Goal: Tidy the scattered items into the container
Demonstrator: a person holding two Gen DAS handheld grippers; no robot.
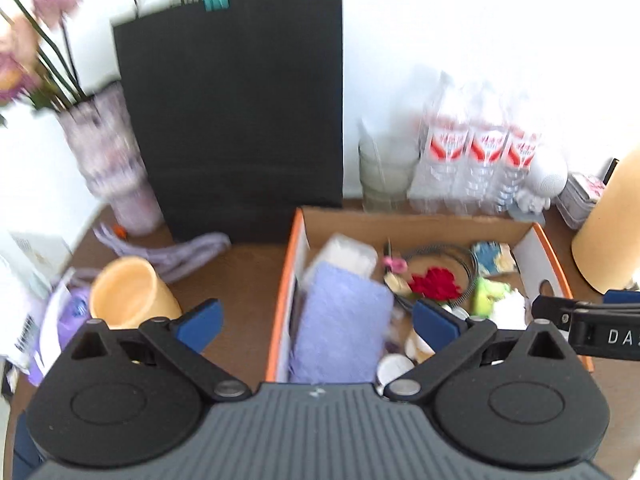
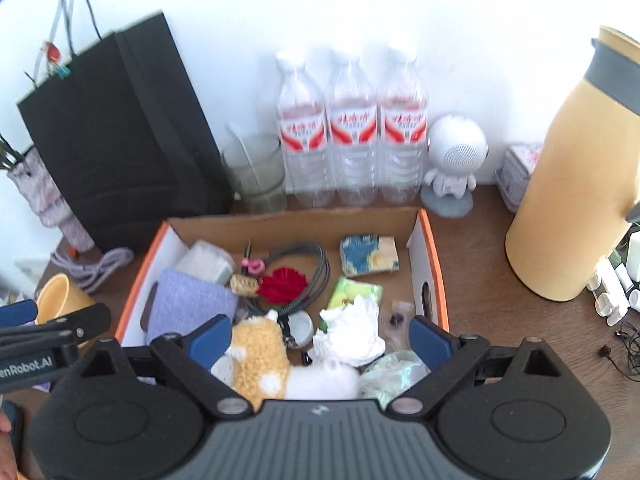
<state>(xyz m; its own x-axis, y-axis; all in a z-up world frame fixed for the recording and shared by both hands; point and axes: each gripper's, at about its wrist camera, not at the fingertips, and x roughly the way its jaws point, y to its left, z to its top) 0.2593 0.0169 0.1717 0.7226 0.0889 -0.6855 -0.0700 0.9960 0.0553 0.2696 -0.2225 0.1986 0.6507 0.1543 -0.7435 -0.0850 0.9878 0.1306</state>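
Note:
An orange-edged cardboard box point(image 2: 434, 264) holds several items: a lavender cloth point(image 2: 188, 304), a red flower point(image 2: 282, 286), a coiled cable point(image 2: 316, 268), a crumpled white tissue point(image 2: 352, 330) and a yellow plush toy point(image 2: 260, 356). My right gripper point(image 2: 320, 340) is open and empty above the box's near end. My left gripper point(image 1: 316, 322) is open and empty over the box's left wall point(image 1: 286, 292); the lavender cloth point(image 1: 340, 320) lies between its fingers. A yellow cup point(image 1: 128, 292) and a purple cord point(image 1: 180, 256) lie on the table left of the box.
A black paper bag point(image 2: 120, 136), a flower vase point(image 1: 108, 160), a glass point(image 2: 256, 176), three water bottles point(image 2: 352, 136), a white robot figure point(image 2: 454, 160) and a tall yellow flask point(image 2: 572, 176) stand behind and beside the box. Small items and earphones point(image 2: 624, 340) lie far right.

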